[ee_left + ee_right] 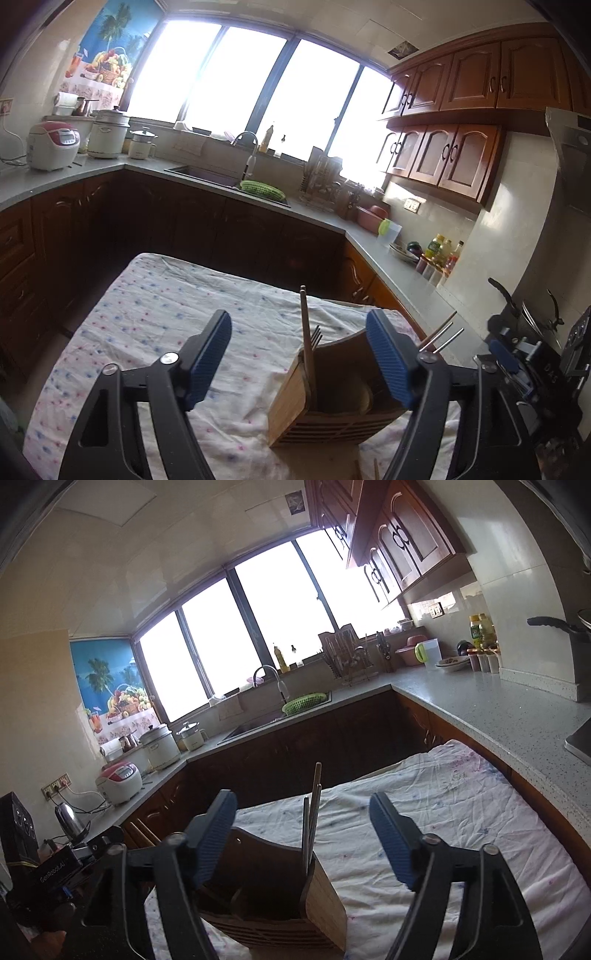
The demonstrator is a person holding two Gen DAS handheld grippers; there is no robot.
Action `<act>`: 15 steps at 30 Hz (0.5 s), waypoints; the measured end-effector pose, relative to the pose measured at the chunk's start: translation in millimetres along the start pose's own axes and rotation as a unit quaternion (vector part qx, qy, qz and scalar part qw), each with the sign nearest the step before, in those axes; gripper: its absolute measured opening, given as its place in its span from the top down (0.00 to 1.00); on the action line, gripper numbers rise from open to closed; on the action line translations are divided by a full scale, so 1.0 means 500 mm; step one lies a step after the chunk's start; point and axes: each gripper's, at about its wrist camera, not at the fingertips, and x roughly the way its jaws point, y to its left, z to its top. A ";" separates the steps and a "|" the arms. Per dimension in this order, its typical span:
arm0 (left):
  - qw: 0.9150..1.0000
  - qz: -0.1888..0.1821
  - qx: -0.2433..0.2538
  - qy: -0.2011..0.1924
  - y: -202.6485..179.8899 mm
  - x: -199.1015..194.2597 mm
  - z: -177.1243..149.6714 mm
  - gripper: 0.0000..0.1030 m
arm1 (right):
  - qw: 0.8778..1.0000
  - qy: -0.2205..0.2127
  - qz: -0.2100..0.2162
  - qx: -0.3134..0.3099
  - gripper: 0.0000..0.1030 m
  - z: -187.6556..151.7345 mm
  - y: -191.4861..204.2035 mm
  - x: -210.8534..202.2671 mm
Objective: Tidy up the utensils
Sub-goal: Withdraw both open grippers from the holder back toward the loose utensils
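A wooden utensil holder (332, 406) stands on the cloth-covered table (155, 314). A wooden chopstick (306, 332) and a metal fork (316, 338) stick up from its left side, and metal chopsticks (441, 338) lean out on its right. My left gripper (299, 358) is open, with the holder's upper part between its blue pads and no pad touching it. In the right wrist view the holder (280, 886) sits low and left of centre, with chopsticks (312, 812) upright in it. My right gripper (304, 838) is open around them without touching.
A grey counter (498, 716) wraps around the table, with a sink (207, 175), a green basket (262, 188), rice cookers (53, 146), a dish rack (347, 653), bottles (441, 251) and a pan (557, 626). The other gripper's body (524, 369) is close on the right.
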 end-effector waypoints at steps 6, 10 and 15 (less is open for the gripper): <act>1.000 0.001 -0.001 -0.001 0.005 -0.070 -0.026 0.18 | 1.000 -0.029 0.010 0.001 0.01 0.018 0.013 -0.073; 1.000 0.000 0.000 0.008 0.007 -0.107 -0.049 0.18 | 0.999 -0.029 0.016 -0.001 0.01 0.008 0.018 -0.113; 1.000 -0.003 0.000 0.024 0.012 -0.142 -0.067 0.17 | 1.000 -0.026 0.006 -0.006 0.01 -0.019 0.015 -0.156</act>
